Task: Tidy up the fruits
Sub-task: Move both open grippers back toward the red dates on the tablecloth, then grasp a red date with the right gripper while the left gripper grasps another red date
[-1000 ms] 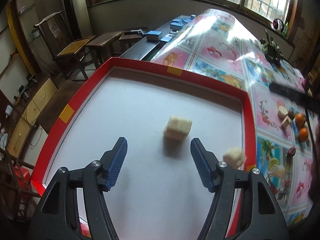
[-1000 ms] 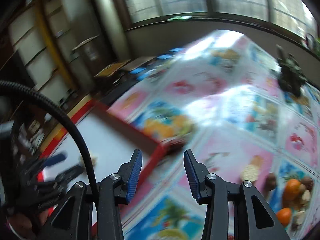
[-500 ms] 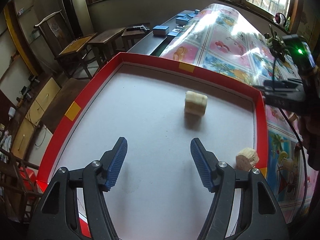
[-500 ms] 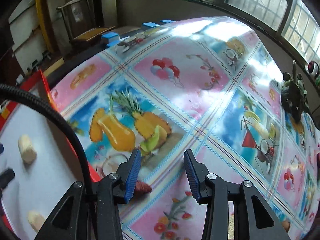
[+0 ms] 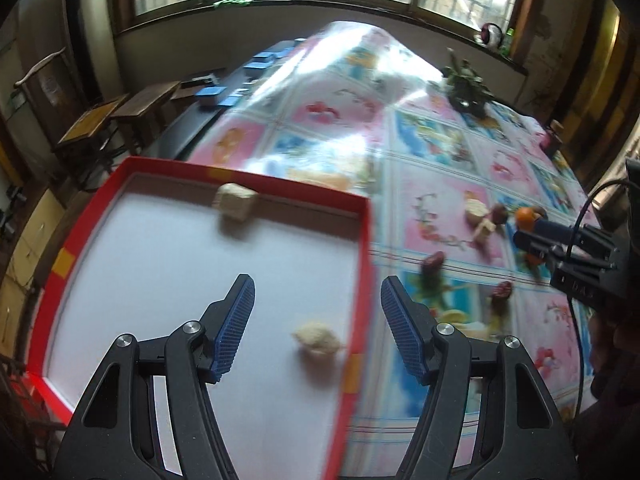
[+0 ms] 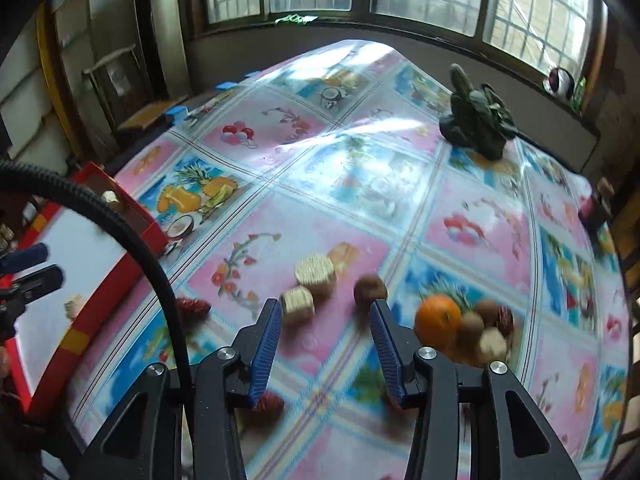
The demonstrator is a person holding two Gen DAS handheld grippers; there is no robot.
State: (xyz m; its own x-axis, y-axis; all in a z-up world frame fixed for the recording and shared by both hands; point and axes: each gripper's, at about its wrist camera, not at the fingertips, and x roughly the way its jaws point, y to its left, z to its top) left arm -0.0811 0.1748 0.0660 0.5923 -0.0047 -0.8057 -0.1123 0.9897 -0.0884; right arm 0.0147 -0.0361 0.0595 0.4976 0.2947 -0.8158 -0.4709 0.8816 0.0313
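Left claw (image 5: 318,316) apart over red-rimmed white tray (image 5: 366,240) holding two pale cubes (image 5: 235,201), right claw (image 6: 324,334) opening, empty, above flowered surface (image 6: 360,184) strewn with fruit.

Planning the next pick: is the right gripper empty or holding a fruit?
Empty. The right gripper has its jaws apart and opening, with only tablecloth showing between them; the beige piece lies beyond its left fingertip.

Two pale chunks (image 5: 235,201) in tray (image 5: 362,264)
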